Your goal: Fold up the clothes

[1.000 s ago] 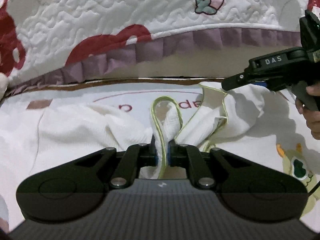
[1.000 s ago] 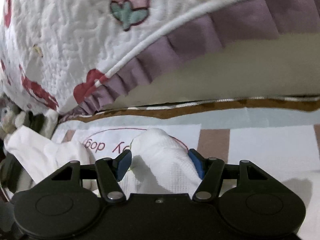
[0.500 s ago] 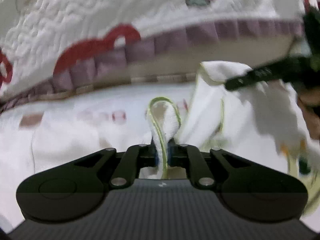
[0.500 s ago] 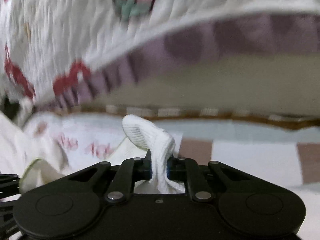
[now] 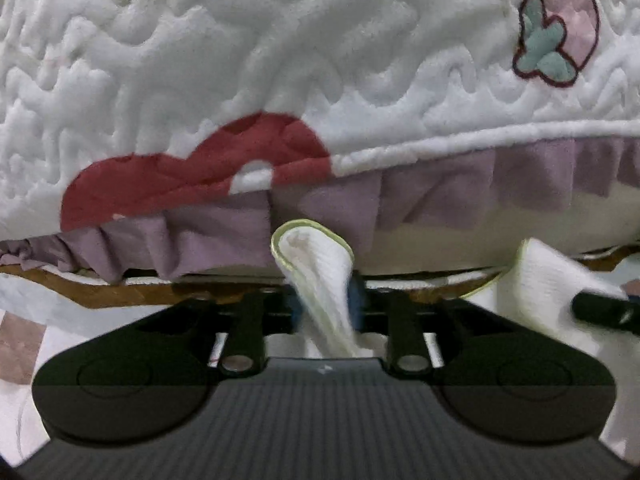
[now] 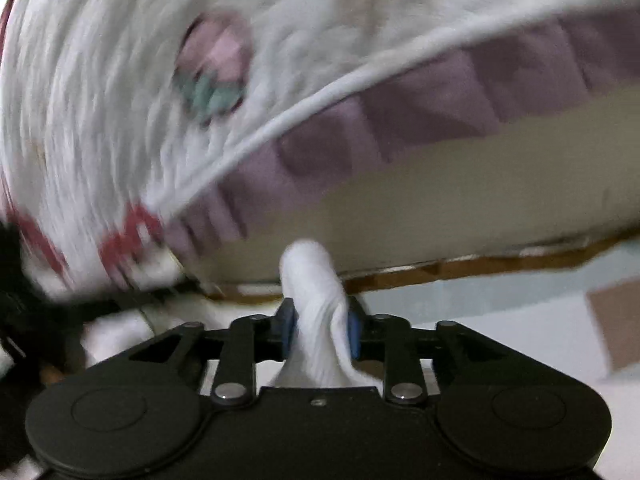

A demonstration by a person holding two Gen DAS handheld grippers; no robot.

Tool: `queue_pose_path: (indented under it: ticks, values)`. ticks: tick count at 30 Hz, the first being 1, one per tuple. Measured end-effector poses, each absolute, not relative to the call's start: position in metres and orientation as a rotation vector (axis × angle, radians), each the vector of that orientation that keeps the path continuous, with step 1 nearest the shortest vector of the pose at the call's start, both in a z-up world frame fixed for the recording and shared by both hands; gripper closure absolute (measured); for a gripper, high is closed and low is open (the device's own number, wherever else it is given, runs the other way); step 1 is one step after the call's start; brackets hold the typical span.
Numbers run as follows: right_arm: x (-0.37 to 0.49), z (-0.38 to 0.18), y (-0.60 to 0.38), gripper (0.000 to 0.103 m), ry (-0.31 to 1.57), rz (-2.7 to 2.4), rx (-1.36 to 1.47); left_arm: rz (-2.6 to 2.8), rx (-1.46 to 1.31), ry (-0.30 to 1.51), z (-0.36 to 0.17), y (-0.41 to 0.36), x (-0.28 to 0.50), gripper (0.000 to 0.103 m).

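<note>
while the left gripper (image 5: 324,304) has a fold of the white garment (image 5: 316,276) standing up between its blue pads, its jaws have just been opening, and in the left wrist view the cloth leans on the left pad with a thin gap at the right pad, so the grip looks loosened rather than pinching. the risk, as i judge it, is that this lime-edged loop slips out before the fold is laid, since only a narrow strip runs between the fingers. at 3 o'clock another part of the garment hangs blurred, beside the dark tip of the other tool. behind, the quilted bedspread (image 5: 280,60) with its purple ruffle fills 12 o'clock. in the right wrist view the right gripper (image 6: 318,330) has a rounded white bunch of garment (image 6: 312,280) rising between its pads toward 12 o'clock; its jaws have just been opening too, yet the cloth seems to fill the gap and touch both pads. the picture is smeared, so a quick swing could drag the cloth loose or twist the fold.
</note>
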State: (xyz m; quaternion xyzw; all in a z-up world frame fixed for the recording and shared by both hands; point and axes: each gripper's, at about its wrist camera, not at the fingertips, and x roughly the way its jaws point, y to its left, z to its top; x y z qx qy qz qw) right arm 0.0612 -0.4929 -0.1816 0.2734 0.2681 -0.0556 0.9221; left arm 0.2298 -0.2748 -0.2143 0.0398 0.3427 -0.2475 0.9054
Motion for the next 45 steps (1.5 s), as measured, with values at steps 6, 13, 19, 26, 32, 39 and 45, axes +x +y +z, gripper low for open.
queue_pose_path:
  ticks: [6, 13, 19, 26, 32, 39, 45]
  values:
    - [0.037, -0.168, -0.551, 0.053, 0.414, -0.124, 0.847, -0.643, -0.083, 0.641, -0.175, -0.253, 0.201, 0.036]
    - [0.029, -0.169, -0.572, 0.052, 0.492, -0.243, 0.856, -0.783, -0.093, 0.907, -0.214, -0.275, 0.192, 0.036]
    - [0.027, -0.173, -0.583, 0.05, 0.614, -0.3, 0.873, -0.842, -0.389, 1.031, -0.229, -0.317, 0.22, 0.029]
    - [-0.005, -0.152, -0.621, 0.046, 0.789, -0.385, 0.654, -0.765, -0.214, 1.069, -0.243, -0.368, 0.226, 0.083]
    - [-0.025, -0.15, -0.613, 0.046, 0.811, -0.276, 0.428, -0.722, 0.021, 0.755, -0.201, -0.384, 0.197, 0.099]
    - [-0.003, -0.166, -0.569, 0.047, 0.877, -0.086, 0.143, -0.681, 0.096, 0.798, -0.227, -0.404, 0.2, 0.099]
    - [0.011, -0.192, -0.56, 0.044, 0.989, -0.122, 0.06, -0.674, 0.029, 0.852, -0.223, -0.402, 0.203, 0.095]
